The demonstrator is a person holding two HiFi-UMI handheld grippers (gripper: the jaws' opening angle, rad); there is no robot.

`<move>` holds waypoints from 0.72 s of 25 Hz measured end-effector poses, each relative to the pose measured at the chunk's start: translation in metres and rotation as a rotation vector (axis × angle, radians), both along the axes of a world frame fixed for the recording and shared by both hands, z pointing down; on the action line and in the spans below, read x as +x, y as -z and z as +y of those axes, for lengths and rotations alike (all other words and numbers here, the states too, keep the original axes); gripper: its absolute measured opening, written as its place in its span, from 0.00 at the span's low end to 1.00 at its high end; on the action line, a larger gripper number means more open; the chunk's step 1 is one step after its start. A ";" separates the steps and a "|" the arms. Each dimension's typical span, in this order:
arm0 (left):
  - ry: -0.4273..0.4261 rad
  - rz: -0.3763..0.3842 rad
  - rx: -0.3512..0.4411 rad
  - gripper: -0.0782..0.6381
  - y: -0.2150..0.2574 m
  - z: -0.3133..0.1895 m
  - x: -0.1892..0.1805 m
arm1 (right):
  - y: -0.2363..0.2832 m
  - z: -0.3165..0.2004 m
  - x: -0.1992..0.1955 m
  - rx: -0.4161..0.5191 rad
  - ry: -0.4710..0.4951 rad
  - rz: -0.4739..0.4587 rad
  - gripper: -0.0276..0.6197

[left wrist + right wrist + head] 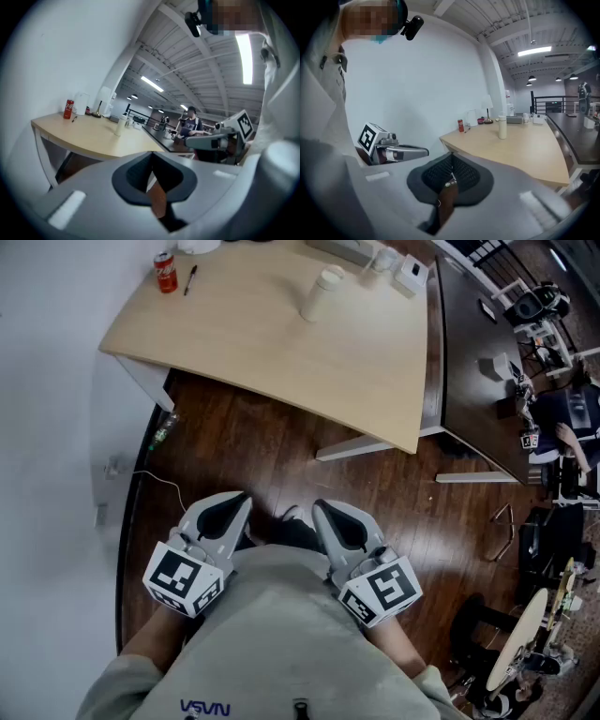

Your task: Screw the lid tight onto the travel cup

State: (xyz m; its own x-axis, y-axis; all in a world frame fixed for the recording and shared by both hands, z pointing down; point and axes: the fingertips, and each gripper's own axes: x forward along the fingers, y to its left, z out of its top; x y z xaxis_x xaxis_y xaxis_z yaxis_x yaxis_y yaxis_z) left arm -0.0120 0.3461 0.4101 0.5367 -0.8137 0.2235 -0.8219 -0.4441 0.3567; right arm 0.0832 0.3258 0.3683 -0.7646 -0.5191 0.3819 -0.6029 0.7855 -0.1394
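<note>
Task looks not begun: left gripper [234,504] and right gripper [328,512] both closed, empty, near the body, well apart from the cup [323,293] standing far on the worktop [253,343]; all screwing left.

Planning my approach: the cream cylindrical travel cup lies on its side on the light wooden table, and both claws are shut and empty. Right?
Not quite. The cream cylindrical travel cup stands upright on the light wooden table, as the right gripper view shows. The left claw and right claw are indeed shut and empty.
</note>
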 end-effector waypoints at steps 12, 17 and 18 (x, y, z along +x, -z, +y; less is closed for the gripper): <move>0.066 -0.031 -0.029 0.11 -0.004 -0.040 -0.015 | -0.010 -0.066 -0.004 -0.016 -0.015 -0.048 0.04; 0.074 -0.056 -0.026 0.11 0.002 -0.098 -0.015 | -0.009 -0.127 0.003 -0.016 -0.021 -0.077 0.04; 0.071 -0.061 -0.021 0.11 0.005 -0.112 -0.013 | -0.008 -0.141 0.004 -0.014 -0.019 -0.084 0.04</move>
State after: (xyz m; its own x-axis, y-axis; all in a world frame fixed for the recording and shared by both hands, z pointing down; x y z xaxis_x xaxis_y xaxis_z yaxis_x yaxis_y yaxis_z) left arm -0.0254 0.2339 0.4052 0.4631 -0.8439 0.2710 -0.8713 -0.3773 0.3139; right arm 0.0874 0.1848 0.3760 -0.7845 -0.5287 0.3241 -0.6032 0.7719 -0.2008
